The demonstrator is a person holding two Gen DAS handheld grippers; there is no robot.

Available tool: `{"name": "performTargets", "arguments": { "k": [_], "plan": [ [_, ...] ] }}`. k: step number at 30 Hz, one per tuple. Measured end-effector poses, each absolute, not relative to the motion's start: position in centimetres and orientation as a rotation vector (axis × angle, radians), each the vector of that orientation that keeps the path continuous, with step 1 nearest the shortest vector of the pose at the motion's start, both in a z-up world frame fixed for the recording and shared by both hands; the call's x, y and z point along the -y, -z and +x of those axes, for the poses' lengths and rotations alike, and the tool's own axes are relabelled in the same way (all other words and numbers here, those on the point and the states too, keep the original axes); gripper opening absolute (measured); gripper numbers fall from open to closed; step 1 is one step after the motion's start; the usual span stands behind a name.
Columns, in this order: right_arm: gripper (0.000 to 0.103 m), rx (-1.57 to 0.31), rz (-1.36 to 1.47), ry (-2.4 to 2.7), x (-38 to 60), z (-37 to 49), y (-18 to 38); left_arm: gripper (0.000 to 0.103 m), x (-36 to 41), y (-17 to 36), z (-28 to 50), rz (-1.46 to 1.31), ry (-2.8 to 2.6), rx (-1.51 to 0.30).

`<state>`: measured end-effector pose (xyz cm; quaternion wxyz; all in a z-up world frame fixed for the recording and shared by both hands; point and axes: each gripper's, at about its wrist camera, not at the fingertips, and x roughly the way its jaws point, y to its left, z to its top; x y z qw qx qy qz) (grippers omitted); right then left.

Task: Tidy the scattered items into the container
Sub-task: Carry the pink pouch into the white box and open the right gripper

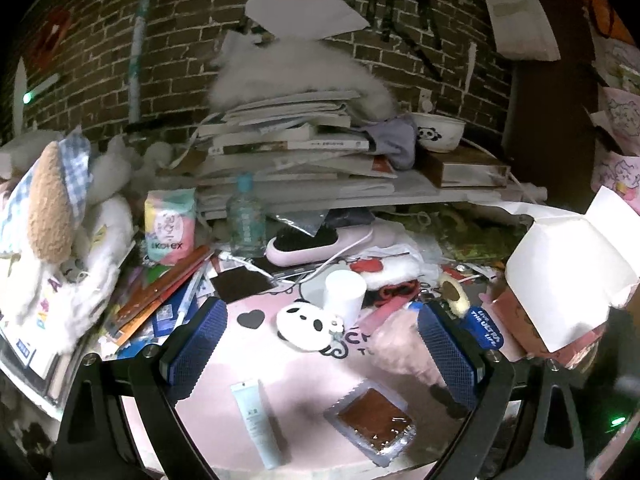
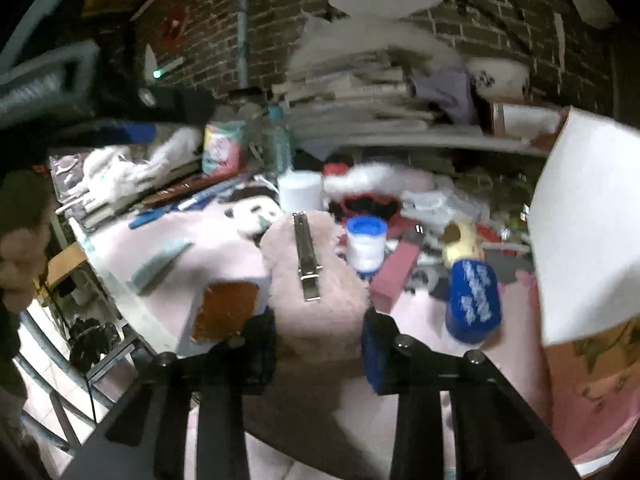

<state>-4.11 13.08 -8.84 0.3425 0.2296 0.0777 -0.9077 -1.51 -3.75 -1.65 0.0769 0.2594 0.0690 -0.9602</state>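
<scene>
1. The right gripper (image 2: pixel 320 344) is clenched on a pink fluffy hair clip (image 2: pixel 316 300), low centre of the right view.
2. It looks soft and light; the furry body squashes, so holding near the stiff metal clasp (image 2: pixel 307 260) seems surest.
3. The left gripper (image 1: pixel 320 356) hangs released.
4. The white-flapped box (image 2: pixel 580 232) sits at the right edge.

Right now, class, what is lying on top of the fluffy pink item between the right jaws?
A silver metal clip lies on top of the fluffy pink item, running lengthwise away from the camera. Whatever is beneath the pink item is covered, so it cannot be seen.
</scene>
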Motion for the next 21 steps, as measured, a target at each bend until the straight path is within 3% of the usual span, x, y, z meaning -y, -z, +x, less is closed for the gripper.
{"name": "performTargets", "arguments": {
  "k": [6,14,21],
  "plan": [
    [0.031,-0.176,0.493,2.326,-13.7,-2.8,4.1,0.096,4.7,1.3,-0.9,0.766,2.872,-0.250],
    [0.031,0.007,0.514,2.155,-13.7,-2.8,0.1,0.096,6.9,0.2,0.9,0.714,2.864,-0.347],
    [0.031,0.040,0.446,2.143,-14.6,-2.0,-3.0,0.096,7.2,-0.1,1.0,0.713,2.849,-0.328]
  ]
}}
